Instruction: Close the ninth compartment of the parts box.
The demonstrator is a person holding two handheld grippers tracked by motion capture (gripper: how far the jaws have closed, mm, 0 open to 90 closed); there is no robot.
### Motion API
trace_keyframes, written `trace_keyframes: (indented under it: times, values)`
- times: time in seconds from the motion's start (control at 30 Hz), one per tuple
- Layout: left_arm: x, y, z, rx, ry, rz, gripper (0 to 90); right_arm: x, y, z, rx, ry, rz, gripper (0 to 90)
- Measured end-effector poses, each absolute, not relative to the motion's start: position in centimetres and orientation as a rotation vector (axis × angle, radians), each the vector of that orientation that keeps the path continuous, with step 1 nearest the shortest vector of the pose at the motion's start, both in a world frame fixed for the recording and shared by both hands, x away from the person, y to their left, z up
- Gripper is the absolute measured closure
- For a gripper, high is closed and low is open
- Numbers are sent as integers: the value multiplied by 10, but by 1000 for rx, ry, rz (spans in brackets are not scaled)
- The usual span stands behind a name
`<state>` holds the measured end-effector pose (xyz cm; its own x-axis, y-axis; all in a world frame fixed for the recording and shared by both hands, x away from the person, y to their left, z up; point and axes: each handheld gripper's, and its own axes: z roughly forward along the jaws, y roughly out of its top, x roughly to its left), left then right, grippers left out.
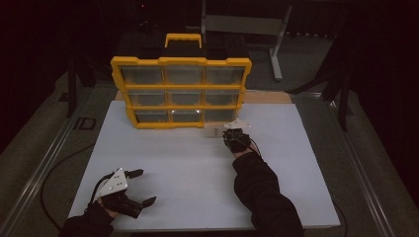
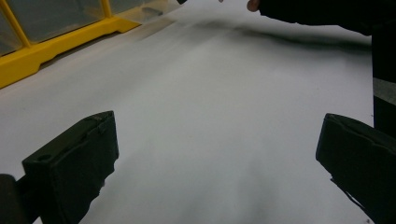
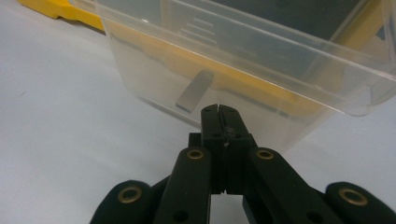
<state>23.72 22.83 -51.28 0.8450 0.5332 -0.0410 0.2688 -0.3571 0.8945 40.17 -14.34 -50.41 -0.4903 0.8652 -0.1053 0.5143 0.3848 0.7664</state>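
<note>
A yellow organiser (image 1: pixel 181 91) with clear-fronted drawers in three rows stands upright at the far middle of the white table (image 1: pixel 188 173), its carry handle on top. Just in front of its lower right corner, a clear plastic drawer (image 1: pixel 215 130) sits out on the table, touching or nearly touching the cabinet's base.

The right gripper (image 1: pixel 232 134) is at this drawer, reached forward from the person's dark sleeve (image 1: pixel 262 192) that comes in from the near edge. In the right gripper view its jaws are pressed together, tips up against the near wall of the clear drawer (image 3: pixel 243 60). They may be pinching a thin tab or lip at the drawer's front, but the transparent plastic makes that hard to confirm. A small flat grey piece (image 3: pixel 194 91) shows through the drawer wall, lying on its floor just left of the jaw tips.

The left gripper (image 1: pixel 141 187) is at the near left corner of the table, well apart from the drawer and the organiser. Its jaws stand wide, with nothing between them. In the left gripper view the two black fingers (image 2: pixel 74 163) frame bare white table, with the organiser's yellow base (image 2: pixel 60 44) at the far left and the other arm's sleeve at the far right.
</note>
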Motion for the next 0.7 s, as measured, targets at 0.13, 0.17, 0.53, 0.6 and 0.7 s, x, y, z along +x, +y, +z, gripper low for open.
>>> trace_keyframes:
  times: [0.13, 0.17, 0.53, 0.6, 0.7]
  values:
    - [237, 228, -513, 1958, 591, 313, 0, 405, -143, -503, 1191, 2145, 926, 900]
    - [237, 228, -513, 1959, 592, 314, 0, 406, -142, -503, 1195, 2144, 926, 900]
    - [237, 228, -513, 1960, 592, 311, 0, 412, -143, -500, 1203, 2134, 913, 900]
    - [237, 228, -513, 1960, 592, 309, 0, 414, -143, -500, 1198, 2135, 906, 900]
    - [237, 228, -513, 1963, 591, 307, 0, 416, -141, -500, 1202, 2128, 897, 900]
